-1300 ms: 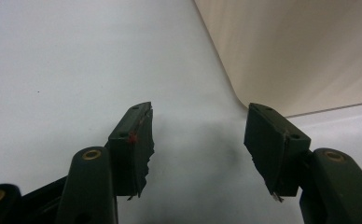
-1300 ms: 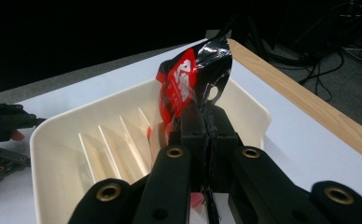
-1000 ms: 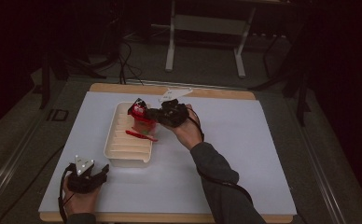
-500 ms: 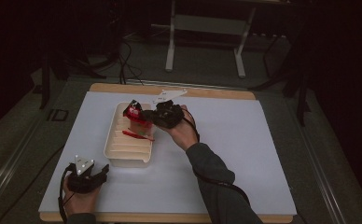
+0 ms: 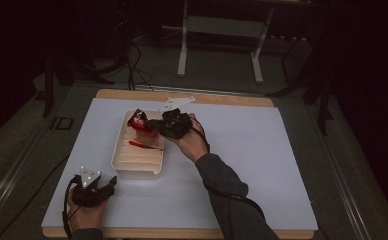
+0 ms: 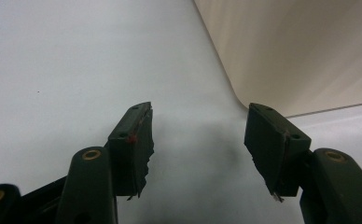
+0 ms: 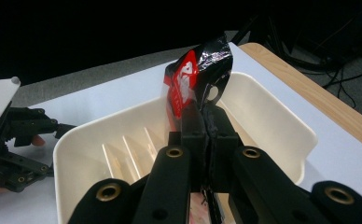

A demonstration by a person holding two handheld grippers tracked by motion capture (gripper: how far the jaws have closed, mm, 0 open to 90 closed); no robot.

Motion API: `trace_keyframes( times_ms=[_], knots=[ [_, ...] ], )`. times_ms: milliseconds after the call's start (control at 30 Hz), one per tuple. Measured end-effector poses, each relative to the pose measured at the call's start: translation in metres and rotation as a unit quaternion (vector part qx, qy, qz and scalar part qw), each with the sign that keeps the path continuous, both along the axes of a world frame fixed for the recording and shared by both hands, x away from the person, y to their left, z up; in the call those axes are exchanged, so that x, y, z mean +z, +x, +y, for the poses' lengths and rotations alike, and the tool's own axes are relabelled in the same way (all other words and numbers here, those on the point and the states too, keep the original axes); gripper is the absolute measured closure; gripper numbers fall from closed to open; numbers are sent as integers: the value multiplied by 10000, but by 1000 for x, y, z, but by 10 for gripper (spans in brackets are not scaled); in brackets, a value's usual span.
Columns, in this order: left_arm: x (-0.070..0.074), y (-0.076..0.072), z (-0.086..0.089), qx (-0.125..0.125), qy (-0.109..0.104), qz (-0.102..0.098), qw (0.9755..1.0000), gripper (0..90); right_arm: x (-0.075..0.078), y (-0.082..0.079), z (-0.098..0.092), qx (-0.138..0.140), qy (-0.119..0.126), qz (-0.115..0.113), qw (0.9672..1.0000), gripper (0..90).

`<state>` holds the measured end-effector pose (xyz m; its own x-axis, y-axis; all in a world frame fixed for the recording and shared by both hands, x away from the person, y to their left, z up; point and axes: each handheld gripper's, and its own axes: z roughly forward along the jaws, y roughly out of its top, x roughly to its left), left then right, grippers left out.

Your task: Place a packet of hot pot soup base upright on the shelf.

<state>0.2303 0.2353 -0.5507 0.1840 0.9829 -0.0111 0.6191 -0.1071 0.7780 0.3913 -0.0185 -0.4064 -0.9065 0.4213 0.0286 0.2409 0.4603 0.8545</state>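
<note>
The right claw (image 7: 202,121) is clenched on a red-and-black packet (image 7: 195,77), holding it above the cream tray (image 7: 281,126); judged mid-placement, next lowering and releasing. The left claw (image 6: 198,135), released, rests on the desk (image 5: 262,150) beside the tray.

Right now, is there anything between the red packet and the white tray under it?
Nothing visible. The right tongs are shut on the red packet and hold it over the white tray. Below it, the high view shows one more red piece lying in the tray, slightly nearer the person.
</note>
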Motion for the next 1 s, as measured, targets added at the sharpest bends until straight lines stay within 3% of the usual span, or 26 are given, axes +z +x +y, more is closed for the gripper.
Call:
trace_keyframes(
  times_ms=[400,1000],
  knots=[
    [0,0,0,5,-2,-2,10000,418,-6,-3,11,103,-155,5,9998,876],
    [0,0,0,5,-21,-6,10000,418,-22,-1,20,36,-354,93,9993,848]
  ],
)
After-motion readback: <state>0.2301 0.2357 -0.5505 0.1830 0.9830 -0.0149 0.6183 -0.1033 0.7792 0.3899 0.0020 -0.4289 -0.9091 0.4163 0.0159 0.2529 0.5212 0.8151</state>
